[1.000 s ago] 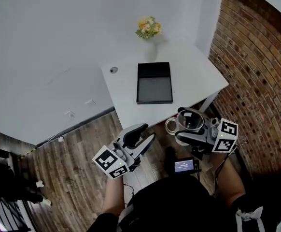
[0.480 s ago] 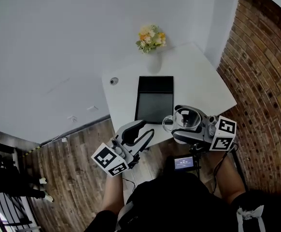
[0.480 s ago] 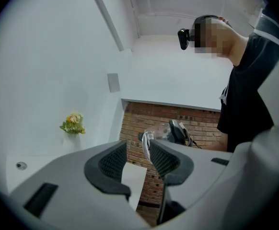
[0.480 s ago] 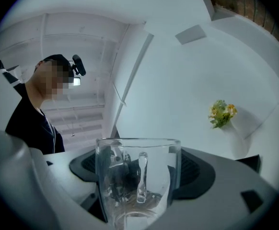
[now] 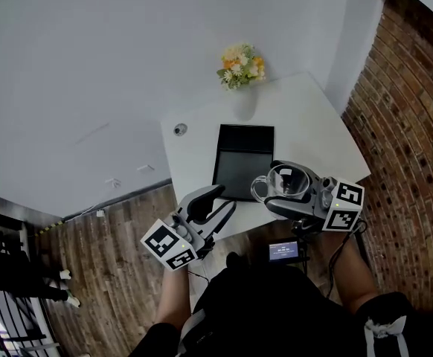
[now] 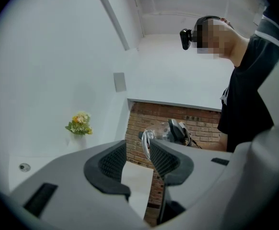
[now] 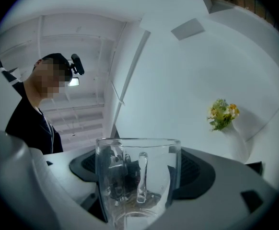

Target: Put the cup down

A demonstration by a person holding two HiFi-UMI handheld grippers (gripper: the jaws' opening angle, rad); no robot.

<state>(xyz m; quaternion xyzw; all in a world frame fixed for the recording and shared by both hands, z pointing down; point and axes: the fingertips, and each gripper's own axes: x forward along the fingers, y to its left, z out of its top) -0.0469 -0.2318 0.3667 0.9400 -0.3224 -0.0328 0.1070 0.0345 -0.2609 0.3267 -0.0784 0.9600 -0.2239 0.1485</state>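
Note:
A clear glass cup (image 5: 286,178) with a handle is held upright in the air by my right gripper (image 5: 289,193), which is shut on its sides. It hangs over the white table's (image 5: 306,125) near edge, just right of a black tray (image 5: 243,162). In the right gripper view the cup (image 7: 130,162) fills the space between the dark pads. My left gripper (image 5: 215,208) is open and empty, left of the cup by the table's near edge. Its jaws (image 6: 132,164) stand apart, and the cup (image 6: 148,139) shows beyond them.
A vase of yellow and orange flowers (image 5: 240,59) stands at the table's far edge. A small round fitting (image 5: 180,129) sits at the far left of the tabletop. A brick wall (image 5: 417,162) runs along the right, and wooden floor (image 5: 112,244) lies to the left.
My right gripper has carried the cup from over the floor to above the table's near edge, beside the tray. The left gripper has moved forward a little and stays open.

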